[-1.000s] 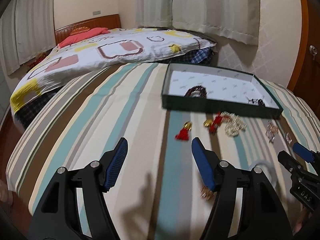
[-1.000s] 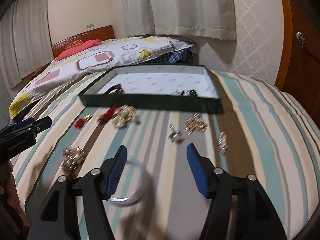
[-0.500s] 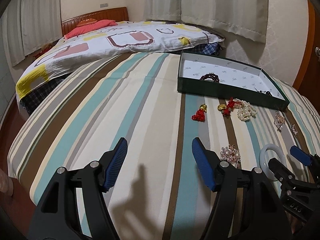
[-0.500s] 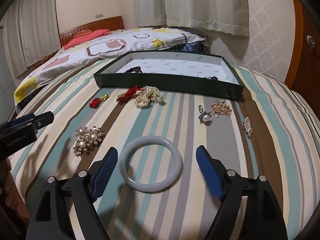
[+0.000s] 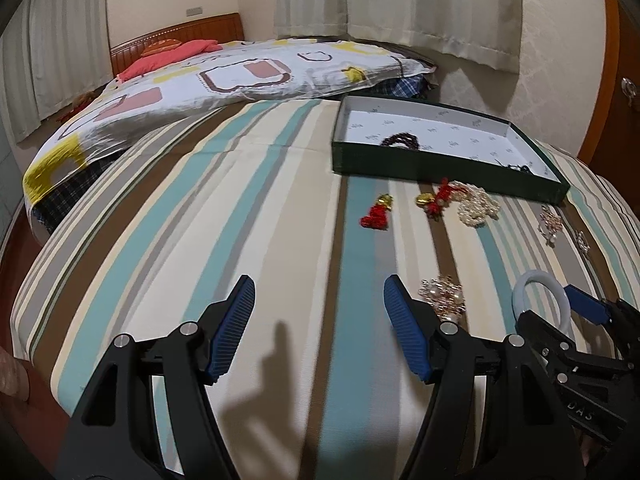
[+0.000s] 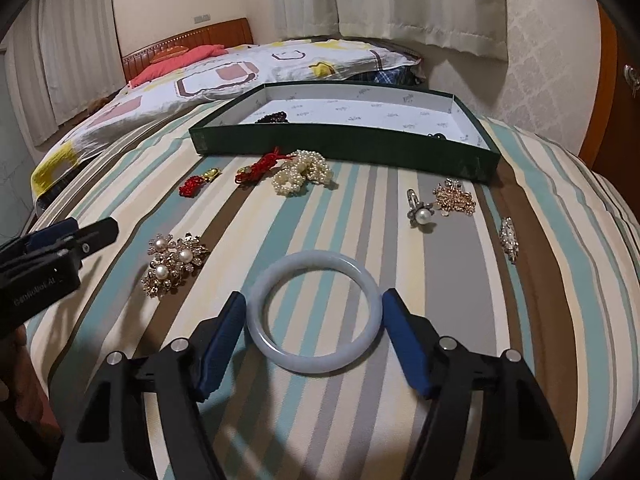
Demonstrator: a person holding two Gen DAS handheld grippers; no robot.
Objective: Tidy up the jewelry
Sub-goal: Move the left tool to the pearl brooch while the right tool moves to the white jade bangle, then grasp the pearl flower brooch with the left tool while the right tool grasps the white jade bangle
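The right gripper [image 6: 312, 316] is closing around the pale bangle [image 6: 313, 312], which is lying flat on the striped bedspread [image 6: 452, 320] between its pads, not yet pinched. Left of the bangle a pearl brooch [image 6: 174, 264] is lying; beyond it, pearl beads [image 6: 302, 172] before the green box [image 6: 344, 140]. The left gripper [image 5: 320, 320] is hanging wide, empty.

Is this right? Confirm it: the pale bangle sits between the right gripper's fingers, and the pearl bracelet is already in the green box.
Not quite. The pearl bracelet lies on the bedspread in front of the green box, as the right wrist view shows. The bangle is between the closing right gripper's fingers.
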